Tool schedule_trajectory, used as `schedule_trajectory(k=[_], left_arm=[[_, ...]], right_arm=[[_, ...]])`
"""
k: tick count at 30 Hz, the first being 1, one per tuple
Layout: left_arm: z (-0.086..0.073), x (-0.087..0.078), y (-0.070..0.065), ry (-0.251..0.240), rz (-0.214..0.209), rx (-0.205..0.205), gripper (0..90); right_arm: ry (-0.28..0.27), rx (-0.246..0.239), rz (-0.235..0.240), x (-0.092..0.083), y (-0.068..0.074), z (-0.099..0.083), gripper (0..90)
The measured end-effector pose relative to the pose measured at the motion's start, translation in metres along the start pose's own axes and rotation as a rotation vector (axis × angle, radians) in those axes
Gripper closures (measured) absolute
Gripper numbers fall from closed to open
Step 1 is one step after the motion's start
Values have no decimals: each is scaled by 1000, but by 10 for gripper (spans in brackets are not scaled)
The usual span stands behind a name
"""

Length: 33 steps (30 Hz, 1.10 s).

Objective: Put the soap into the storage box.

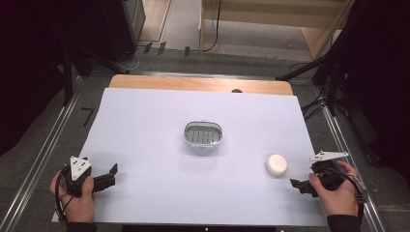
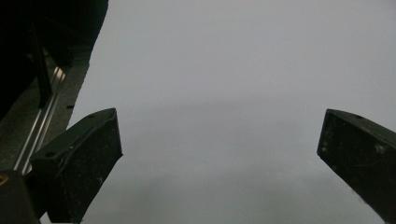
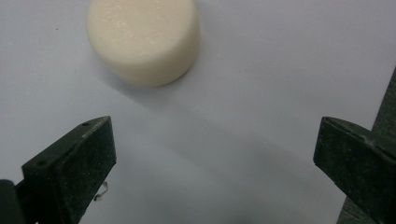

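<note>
Jaws of the left gripper (image 1: pixel 114 171) stand wide over bare sheet (image 1: pixel 145 145), idle. The soap dish (image 1: pixel 203 135) waits mid-table. The soap (image 1: pixel 276 165) lies just ahead of the empty, wide-spread right gripper (image 1: pixel 293 183), ready for grasping.

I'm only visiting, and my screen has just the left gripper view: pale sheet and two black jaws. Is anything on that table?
Observer: Yes. A cream round block lies on the sheet, near the right hand-held gripper.
Operator: Is it holding the block?
Observer: No. Its jaws stand wide apart, and the block sits beyond them, untouched.
Operator: Anything else?
Observer: A metal dish with a slotted bottom sits mid-sheet, apart from the block.
</note>
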<state>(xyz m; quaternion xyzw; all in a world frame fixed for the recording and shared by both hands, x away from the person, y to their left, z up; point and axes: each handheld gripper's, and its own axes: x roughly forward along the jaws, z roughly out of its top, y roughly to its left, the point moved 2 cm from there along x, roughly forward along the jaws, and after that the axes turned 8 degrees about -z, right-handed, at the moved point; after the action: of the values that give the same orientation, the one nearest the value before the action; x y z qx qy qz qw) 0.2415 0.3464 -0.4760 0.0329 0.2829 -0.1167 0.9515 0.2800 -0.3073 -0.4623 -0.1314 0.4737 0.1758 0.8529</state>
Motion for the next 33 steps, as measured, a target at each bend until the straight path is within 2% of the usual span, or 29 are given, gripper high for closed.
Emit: schedule_trajectory(k=[14,27,33], left_arm=[[0,0,-1,0,5,9,2],[0,-1,0,-4,-1,1,2],[0,-1,0,-1,-1,5,2]], right_arm=[[31,-75,41,11,14,11,0],[41,-95,81,20,25,22,0],[47,-121,104,27,33,30,0]])
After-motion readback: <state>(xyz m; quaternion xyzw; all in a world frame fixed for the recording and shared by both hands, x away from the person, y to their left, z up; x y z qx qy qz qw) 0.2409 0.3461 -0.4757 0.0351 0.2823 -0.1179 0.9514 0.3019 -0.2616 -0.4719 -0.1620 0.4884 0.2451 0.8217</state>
